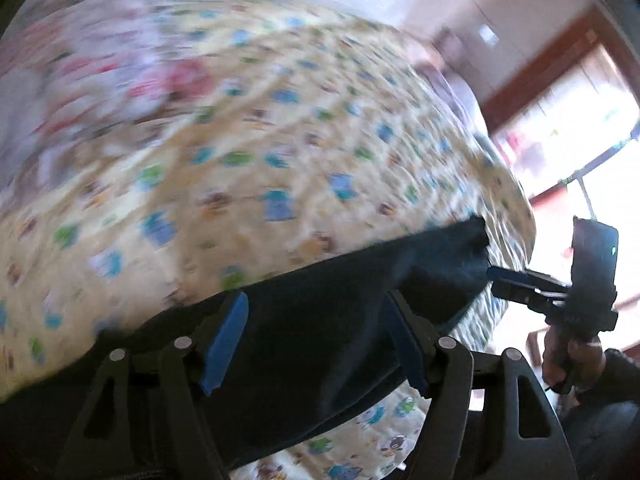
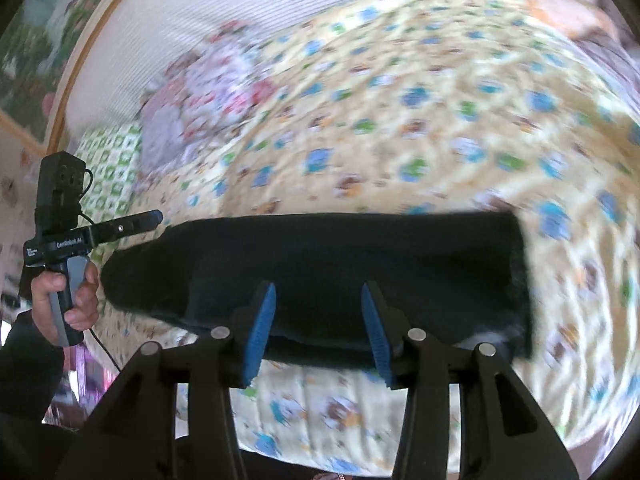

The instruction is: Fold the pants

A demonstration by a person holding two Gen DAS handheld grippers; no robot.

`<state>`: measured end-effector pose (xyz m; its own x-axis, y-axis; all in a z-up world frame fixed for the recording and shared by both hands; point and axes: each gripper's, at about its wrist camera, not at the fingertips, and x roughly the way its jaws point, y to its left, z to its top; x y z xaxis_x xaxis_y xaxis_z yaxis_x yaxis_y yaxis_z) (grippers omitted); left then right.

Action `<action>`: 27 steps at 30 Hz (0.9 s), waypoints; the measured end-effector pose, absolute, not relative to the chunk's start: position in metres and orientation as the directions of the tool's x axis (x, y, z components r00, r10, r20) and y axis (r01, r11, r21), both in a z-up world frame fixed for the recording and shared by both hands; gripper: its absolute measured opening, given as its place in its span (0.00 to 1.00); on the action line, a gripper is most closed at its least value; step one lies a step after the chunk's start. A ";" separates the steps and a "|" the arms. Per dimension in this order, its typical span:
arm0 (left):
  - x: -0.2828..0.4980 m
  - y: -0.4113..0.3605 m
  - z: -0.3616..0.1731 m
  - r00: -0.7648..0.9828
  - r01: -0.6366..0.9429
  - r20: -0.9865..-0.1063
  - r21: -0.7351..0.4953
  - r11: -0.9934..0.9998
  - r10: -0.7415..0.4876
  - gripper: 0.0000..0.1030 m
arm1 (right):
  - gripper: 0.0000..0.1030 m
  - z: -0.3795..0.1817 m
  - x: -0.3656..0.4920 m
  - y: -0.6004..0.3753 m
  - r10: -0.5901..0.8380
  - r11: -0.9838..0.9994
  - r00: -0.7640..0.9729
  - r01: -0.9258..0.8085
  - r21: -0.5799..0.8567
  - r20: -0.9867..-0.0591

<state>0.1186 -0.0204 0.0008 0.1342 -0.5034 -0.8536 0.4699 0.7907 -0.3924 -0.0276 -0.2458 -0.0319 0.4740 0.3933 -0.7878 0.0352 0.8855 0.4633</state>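
The dark pants (image 2: 320, 268) lie on a bed covered by a cream quilt (image 2: 400, 128) printed with small blue, green and brown figures. No box, basket or other container shows in either view. In the right wrist view the pants form a long dark band running left to right across the quilt, with a narrower end at the left and a squarer, blunt end at the right. In the left wrist view the same band (image 1: 320, 320) slants upward to the right.

The left hand-held gripper (image 1: 316, 340) has its blue pads (image 1: 226, 340) spread wide over the cloth, not pressing it. The right hand-held gripper (image 2: 318, 336) also stands open, its pads apart above the near edge of the pants with cloth showing between them. Each gripper also appears in the other's view, at an end of the pants, held by a hand (image 2: 66, 300) in a dark sleeve (image 2: 28, 364).

Behind the pants, a crumpled pink and white floral cloth (image 2: 208, 92) lies on the quilt near a pale ribbed headboard (image 2: 240, 4), with a green-patterned pillow (image 2: 112, 160) beside it. Nothing lies on top of the pants. Both views are blurred.
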 end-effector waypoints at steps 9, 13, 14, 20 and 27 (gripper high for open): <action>0.125 -0.125 -0.010 -0.070 0.705 -0.881 -0.376 0.602 -0.468 0.70 | 0.45 -0.051 -0.065 -0.290 0.313 0.848 0.498 0.237 0.474 -0.809; 0.131 -0.165 -0.017 -0.097 0.769 -0.903 -0.335 0.544 -0.418 0.70 | 0.45 -0.055 -0.075 -0.300 0.285 0.819 0.518 0.306 0.486 -0.806; 0.134 -0.169 -0.018 -0.104 0.773 -0.904 -0.336 0.538 -0.415 0.70 | 0.45 -0.056 -0.076 -0.301 0.294 0.805 0.528 0.314 0.504 -0.797; 0.143 -0.193 -0.022 -0.158 0.795 -0.903 -0.357 0.490 -0.401 0.70 | 0.45 -0.060 -0.070 -0.292 0.349 0.749 0.540 0.331 0.574 -0.766; 0.142 -0.228 -0.040 -0.222 0.833 -0.916 -0.356 0.423 -0.333 0.70 | 0.45 -0.077 -0.072 -0.305 0.366 0.642 0.573 0.416 0.644 -0.734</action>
